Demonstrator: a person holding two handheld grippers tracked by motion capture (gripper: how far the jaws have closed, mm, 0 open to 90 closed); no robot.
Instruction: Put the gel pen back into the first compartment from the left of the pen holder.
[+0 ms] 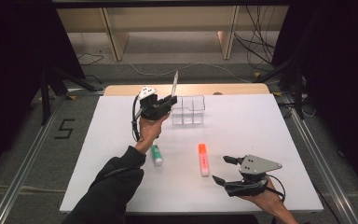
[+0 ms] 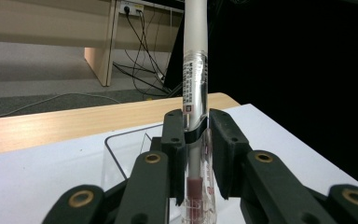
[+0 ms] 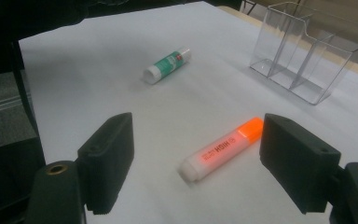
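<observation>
The left gripper [image 1: 168, 103] has its fingers [image 2: 175, 140] clamped on a clear-barrelled pen [image 2: 196, 70], and the pen stands nearly upright between them, its long axis running straight up out of the grip with a short lower end showing below the pads. In the high view the pen [image 1: 175, 82] rises above the gripper just beside the left wall of the clear plastic organizer [image 1: 189, 111], which sits near the far edge of the white counter [image 1: 261, 140]. In the left gripper view the organizer's [image 2: 121, 154] open compartment lies just ahead of and below the fingers, so the relation that matters is this: the pen's lower tip appears to be close to the rim but short of being over the opening. A small carry forward and then a straight descent along the pen's own axis would probably seat it; a tilt could catch the tip on the wall.

The right gripper [image 1: 224, 170] rests low at the near right of the counter with its fingers [image 3: 109, 158] spread wide and nothing between the pads. An orange highlighter [image 3: 223, 149] lies flat just ahead of them, its long axis roughly crossing the gap between the fingers; the same highlighter [image 1: 203, 159] shows just left of that gripper from above. A green glue stick [image 1: 156, 154] lies farther left, nearer the left forearm.
</observation>
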